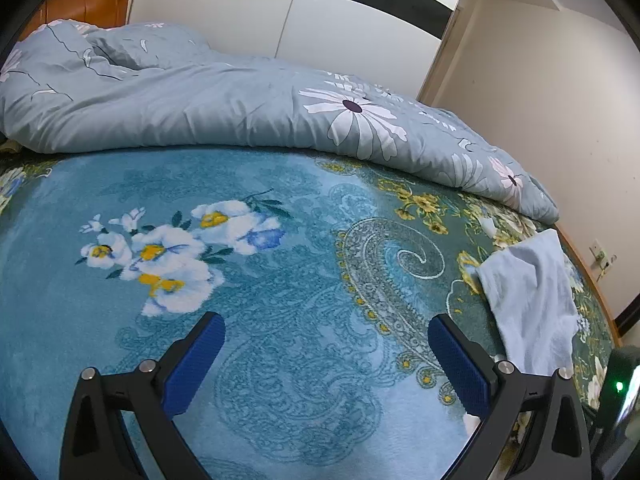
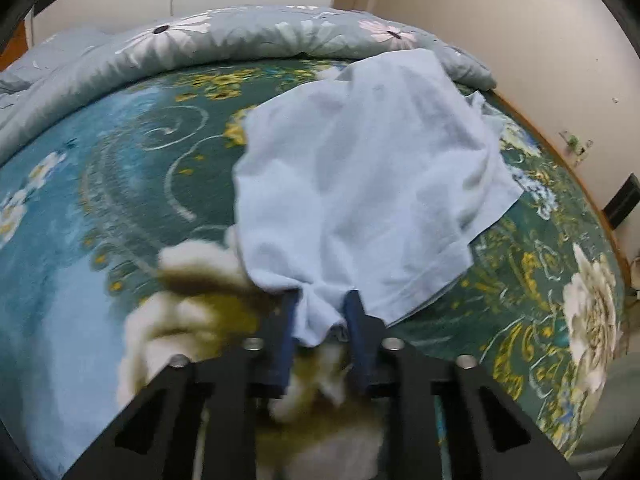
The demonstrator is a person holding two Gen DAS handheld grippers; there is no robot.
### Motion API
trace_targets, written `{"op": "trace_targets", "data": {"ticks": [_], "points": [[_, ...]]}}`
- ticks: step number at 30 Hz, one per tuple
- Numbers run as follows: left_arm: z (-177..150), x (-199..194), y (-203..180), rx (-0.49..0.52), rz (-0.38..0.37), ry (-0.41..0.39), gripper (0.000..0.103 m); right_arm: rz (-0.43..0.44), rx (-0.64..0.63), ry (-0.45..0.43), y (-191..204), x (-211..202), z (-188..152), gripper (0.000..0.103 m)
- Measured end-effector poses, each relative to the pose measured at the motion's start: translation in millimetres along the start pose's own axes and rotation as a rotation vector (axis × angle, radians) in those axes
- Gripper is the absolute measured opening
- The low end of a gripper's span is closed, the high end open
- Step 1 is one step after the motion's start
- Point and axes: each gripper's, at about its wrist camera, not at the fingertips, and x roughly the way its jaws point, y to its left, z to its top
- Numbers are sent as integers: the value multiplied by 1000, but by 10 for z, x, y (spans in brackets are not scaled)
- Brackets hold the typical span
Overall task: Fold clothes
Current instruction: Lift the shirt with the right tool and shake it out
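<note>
Your right gripper [image 2: 320, 304] has the near edge of the pale blue garment [image 2: 360, 168] bunched between its jaws: the cloth gathers into a narrow neck just where the two blue pads [image 2: 289, 320] meet it, and a small flap hangs down past them toward the camera. The pads stand a little apart with that bunch of fabric filling the gap, so your right jaws are pinching the garment. From there the rest of it fans out away from you over the patterned blue-green bed cover [image 2: 100, 168], loosely folded with one layer lying over another, its far end reaching up close to the grey flowered quilt [image 2: 200, 44] heaped along the back of the bed. The near part of this view is blurred, so the cover right under the jaws cannot be read clearly. Your left gripper [image 1: 326, 336] has its jaws spread wide with nothing between them, only bare bed cover [image 1: 280, 280] showing in the gap. In that view the garment [image 1: 532, 296] lies well off to the right of the jaws, beyond the right-hand pad [image 1: 460, 364] and near the bed's edge, apart from your left gripper.
</note>
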Motion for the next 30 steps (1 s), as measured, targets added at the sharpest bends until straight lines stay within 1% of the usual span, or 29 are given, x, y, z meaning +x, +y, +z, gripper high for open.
{"op": "trace_targets", "data": {"ticks": [1, 2, 5, 8, 10, 12, 15, 18, 20, 22, 25, 28, 30], "points": [[0, 0, 2, 1, 0, 0, 103, 11, 19, 3, -31, 3, 26, 14], [1, -1, -4, 2, 2, -1, 103, 38, 52, 2, -77, -26, 45, 13], [6, -12, -25, 9, 4, -8, 103, 130, 151, -6, -224, -143, 103, 11], [20, -38, -44, 17, 13, -22, 103, 264, 212, -78, -378, -578, 159, 11], [25, -65, -59, 22, 20, -30, 103, 335, 203, -143, -426, -942, 186, 11], [25, -102, -82, 29, 26, -35, 103, 390, 200, -184, -461, -1254, 173, 11], [12, -195, -119, 50, 30, -44, 103, 440, 192, -210, -502, -1617, 101, 11], [-80, -366, -86, 70, 22, -58, 103, 483, 181, -230, -541, -1959, 21, 11], [-214, -483, 32, 51, -7, -33, 103, 512, 159, -251, -460, -2170, -2, 11], [-351, -590, 178, 11, -41, -7, 103, 540, 129, -276, -334, -2373, -13, 11], [-596, -805, 467, -32, -73, 32, 103, 596, 72, -301, -41, -2646, 10, 10], [-773, -1039, 793, -43, -34, 46, 103, 668, 31, -328, 289, -2887, 61, 10], [-821, -1217, 1056, -56, 10, 38, 103, 736, 19, -335, 527, -3010, 137, 10]]}}
